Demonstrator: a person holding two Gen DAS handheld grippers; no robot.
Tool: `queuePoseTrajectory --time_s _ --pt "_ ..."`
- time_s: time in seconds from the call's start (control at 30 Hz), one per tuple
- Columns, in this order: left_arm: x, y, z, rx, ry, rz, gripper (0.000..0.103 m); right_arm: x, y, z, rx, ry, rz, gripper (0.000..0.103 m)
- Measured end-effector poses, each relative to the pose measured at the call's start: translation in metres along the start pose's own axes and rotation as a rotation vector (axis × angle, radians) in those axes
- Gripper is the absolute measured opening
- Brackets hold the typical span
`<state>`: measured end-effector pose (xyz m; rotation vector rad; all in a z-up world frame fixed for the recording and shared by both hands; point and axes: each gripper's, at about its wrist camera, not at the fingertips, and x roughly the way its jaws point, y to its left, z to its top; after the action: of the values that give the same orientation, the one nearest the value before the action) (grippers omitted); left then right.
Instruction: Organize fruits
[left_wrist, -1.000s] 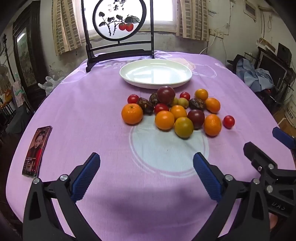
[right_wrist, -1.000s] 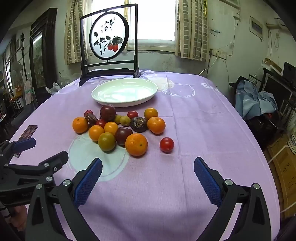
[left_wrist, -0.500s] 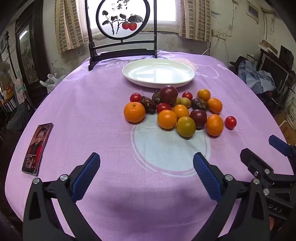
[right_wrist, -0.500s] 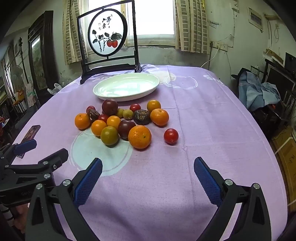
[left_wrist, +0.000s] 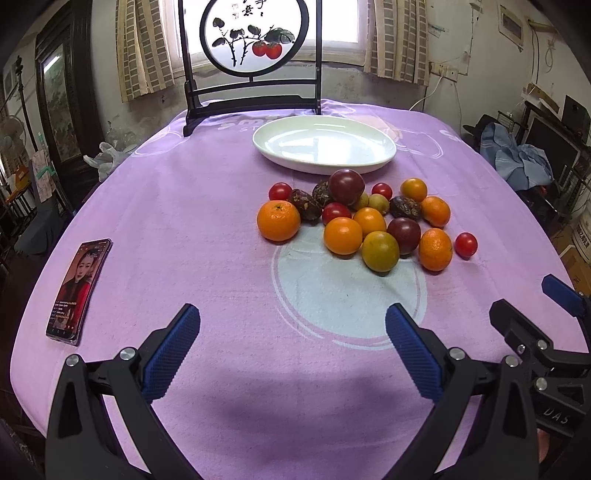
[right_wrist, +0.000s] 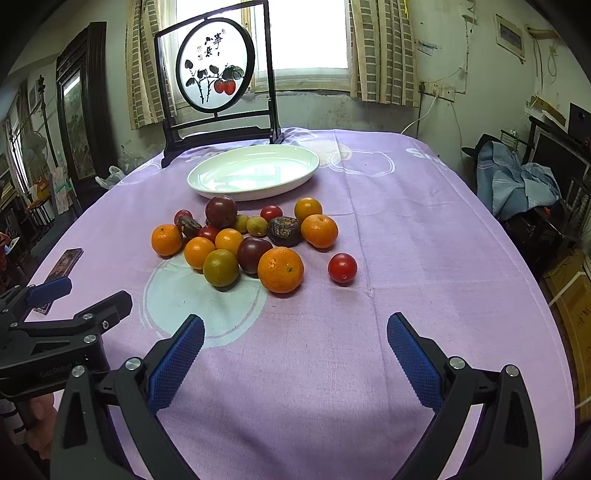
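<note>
- We had both grippers over the near edge of the table (left_wrist: 155, 206), and nothing was picked yet.
- The left gripper (left_wrist: 291, 349) stood wide open and empty, its blue pads (left_wrist: 171, 354) spread over bare purple cloth.
- The right gripper (right_wrist: 295, 360) was likewise wide open, holding nothing.
- The fruit pile (right_wrist: 243, 243) sat mid-table, just in front of the white plate (right_wrist: 207, 184), which was empty.
- We judged the plate to be the likely destination, though the task sentence did not say so.
- The best first pick for the right side looked to be the lone red tomato (right_wrist: 342, 268), apart from the heap with room for the jaws either side.
- For the left side, the outlying orange (left_wrist: 278, 220) was the clean option; only a dark wrinkled fruit (left_wrist: 305, 204) touched it behind.
- We reckoned a low, level approach and a gentle squeeze mattered here: round fruit rolls, and a nudge to the heap could scatter it.
- Centring the pads on the widest part would stop the fruit from squirting out.
- The phone (left_wrist: 79, 290) lay well off to the left, clear of any path.
</note>
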<state>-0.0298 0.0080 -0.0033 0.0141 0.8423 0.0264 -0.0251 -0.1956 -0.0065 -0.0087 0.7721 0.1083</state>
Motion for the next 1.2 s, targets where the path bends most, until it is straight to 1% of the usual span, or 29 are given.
queuePoseTrajectory --time_s 0.33,1.2 --pt "-0.0035 0.0029 -0.0010 -0.003 -0.010 -0.001 0.099 0.0013 0.0003 0.0002 0.001 0.001 0.000 0.099" --pt "-0.0001 0.0023 0.0017 -0.007 0.012 -0.001 0.099 0.0019 -0.0020 -0.0023 -0.005 0.029 0.007 0.099"
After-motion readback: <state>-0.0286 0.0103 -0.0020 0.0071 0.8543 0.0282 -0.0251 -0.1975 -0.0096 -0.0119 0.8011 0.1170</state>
